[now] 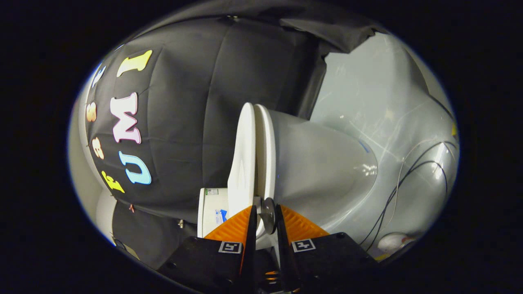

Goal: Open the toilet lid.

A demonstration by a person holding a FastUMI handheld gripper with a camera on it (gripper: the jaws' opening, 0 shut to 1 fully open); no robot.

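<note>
— Where's the toilet lid (pixel 242 163)?
— Just ahead of the tool (pixel 265 218), lying against the seat (pixel 264 155) on the bowl (pixel 322 167).
— And the tool?
— Nearly closed, fingers (pixel 235 226) flanking a small knob (pixel 268 212) at the lid's edge; whether both press it, I cannot tell.

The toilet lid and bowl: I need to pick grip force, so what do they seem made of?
The toilet lid looks like smooth white plastic: thin, matte, evenly lit. The bowl looks like glazed ceramic, judging by its glossy highlights. The gripper has its fingers nearly closed around a small round knob at the lid's edge.
</note>
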